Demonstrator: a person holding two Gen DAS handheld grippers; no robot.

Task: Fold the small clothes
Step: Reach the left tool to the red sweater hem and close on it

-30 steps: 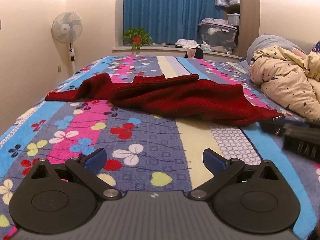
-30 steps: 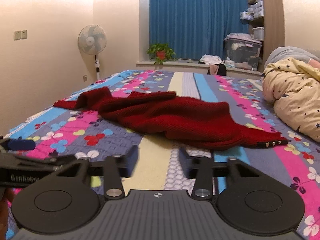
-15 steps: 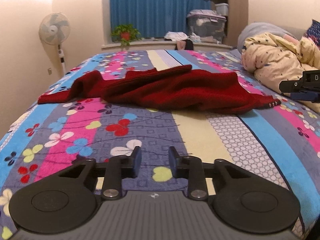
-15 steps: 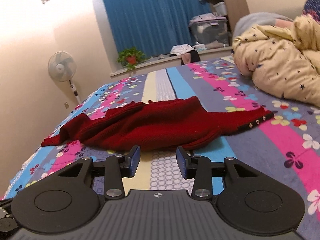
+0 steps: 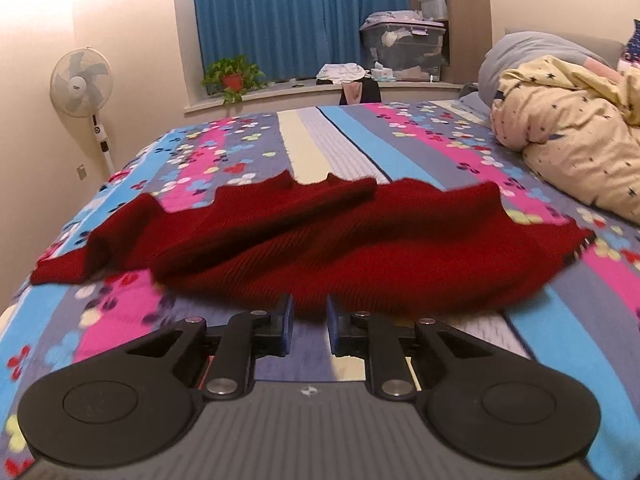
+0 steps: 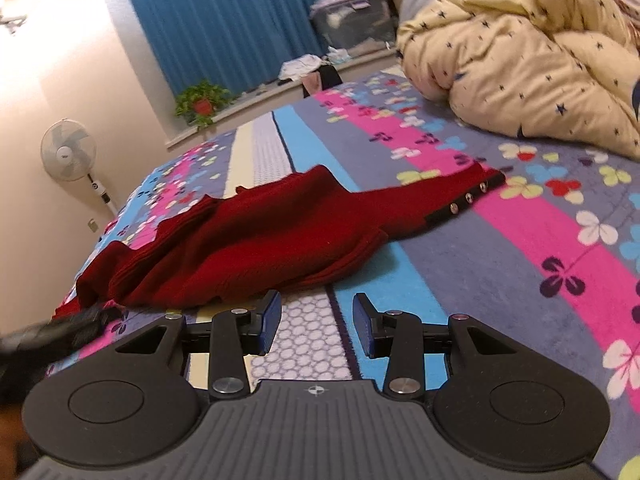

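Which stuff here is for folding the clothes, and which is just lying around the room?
For the job:
- red knitted top, crumpled on the bed
- left tool, jaws just closing, nothing between them
- right tool, open, empty

Just lying about:
- star-print quilt
- standing fan
- potted plant
- storage box
- blue curtain

Blue curtains (image 5: 280, 20), standing fan (image 5: 80, 82), cream walls (image 5: 132, 40)
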